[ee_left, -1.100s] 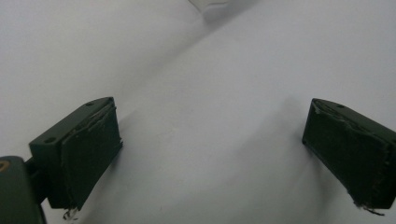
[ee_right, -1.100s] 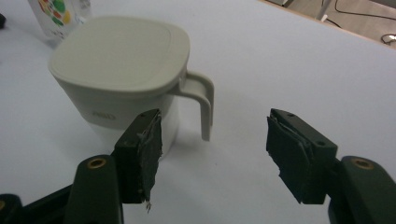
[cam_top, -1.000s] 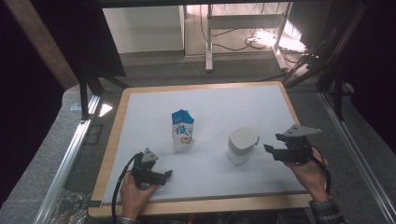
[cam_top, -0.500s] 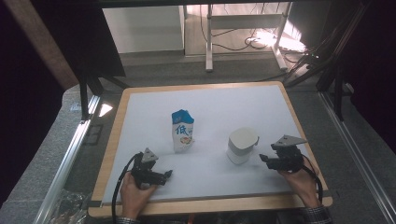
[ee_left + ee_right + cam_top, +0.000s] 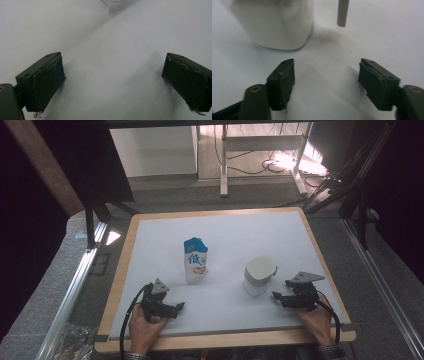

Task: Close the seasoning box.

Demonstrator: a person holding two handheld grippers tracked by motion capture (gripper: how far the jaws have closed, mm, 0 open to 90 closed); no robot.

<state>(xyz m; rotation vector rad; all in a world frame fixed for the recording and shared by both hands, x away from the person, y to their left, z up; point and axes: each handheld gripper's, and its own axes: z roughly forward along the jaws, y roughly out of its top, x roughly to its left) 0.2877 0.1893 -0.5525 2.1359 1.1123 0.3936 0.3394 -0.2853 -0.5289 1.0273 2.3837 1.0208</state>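
Observation:
A blue and white milk carton [image 5: 195,260] stands upright near the middle of the white table top [image 5: 235,235]. To its right sits a white lidded jug [image 5: 258,276], close up in the right gripper view as the jug [image 5: 274,25] with its handle [image 5: 342,12]. My right gripper [image 5: 276,297] lies low just right of the jug, pointing at it. Its jaws [image 5: 327,62] are open and have just been opening, with nothing between them. My left gripper [image 5: 179,306] rests near the front left, open [image 5: 112,60] over bare table.
A wooden rim [image 5: 225,340] frames the table. Beyond the far edge are a grey floor, cables and a metal stand [image 5: 224,165]. Metal rails [image 5: 75,285] run along the left side.
The right gripper has come down to the table beside the jug. The left gripper has not moved.

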